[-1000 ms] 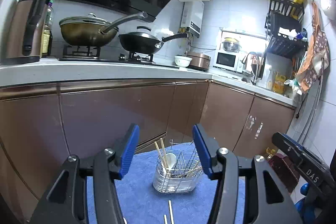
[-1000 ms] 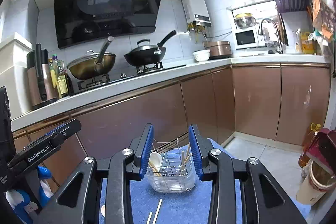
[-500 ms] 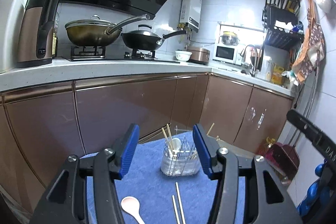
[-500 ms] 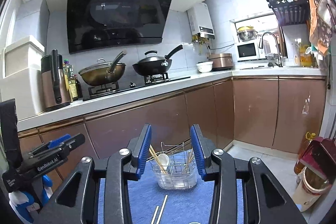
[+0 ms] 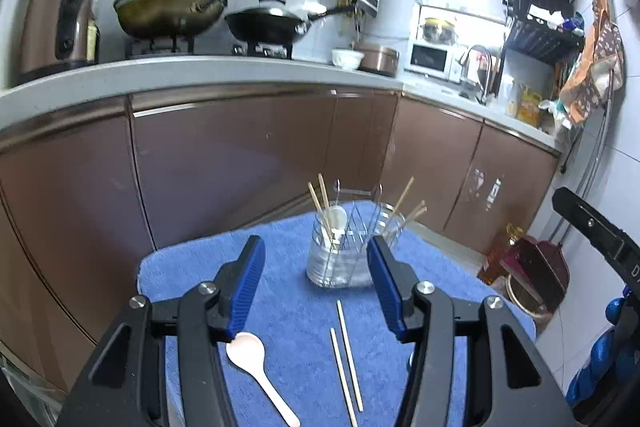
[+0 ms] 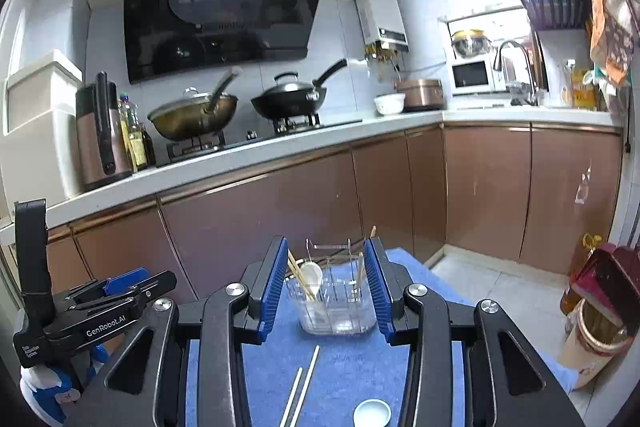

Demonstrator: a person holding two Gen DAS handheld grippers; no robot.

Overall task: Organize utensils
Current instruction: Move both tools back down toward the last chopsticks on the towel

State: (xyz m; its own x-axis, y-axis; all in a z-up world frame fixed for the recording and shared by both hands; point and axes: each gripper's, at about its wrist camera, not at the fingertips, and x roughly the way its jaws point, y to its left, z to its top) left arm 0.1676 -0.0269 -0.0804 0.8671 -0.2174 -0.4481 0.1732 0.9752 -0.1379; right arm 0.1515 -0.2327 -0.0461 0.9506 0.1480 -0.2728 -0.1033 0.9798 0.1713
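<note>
A wire utensil holder (image 5: 344, 251) with clear cups stands at the far end of a blue towel (image 5: 288, 267). It holds chopsticks and a white spoon. It also shows in the right wrist view (image 6: 338, 303). Two loose chopsticks (image 5: 346, 351) and a white spoon (image 5: 256, 359) lie on the towel nearer to me. In the right wrist view the chopsticks (image 6: 302, 387) and a white spoon (image 6: 372, 413) lie below the holder. My left gripper (image 5: 318, 291) is open and empty above the towel. My right gripper (image 6: 326, 291) is open and empty, short of the holder.
Brown kitchen cabinets (image 5: 240, 155) stand behind the towel under a white counter (image 6: 240, 163) with two woks. The other gripper shows at the right edge (image 5: 592, 231) and at the left edge (image 6: 80, 311). A bin (image 6: 596, 339) stands on the floor at the right.
Both grippers have pulled back and tilted down from the holder. The loose chopsticks and spoons have come into view. Both stay open and empty.
</note>
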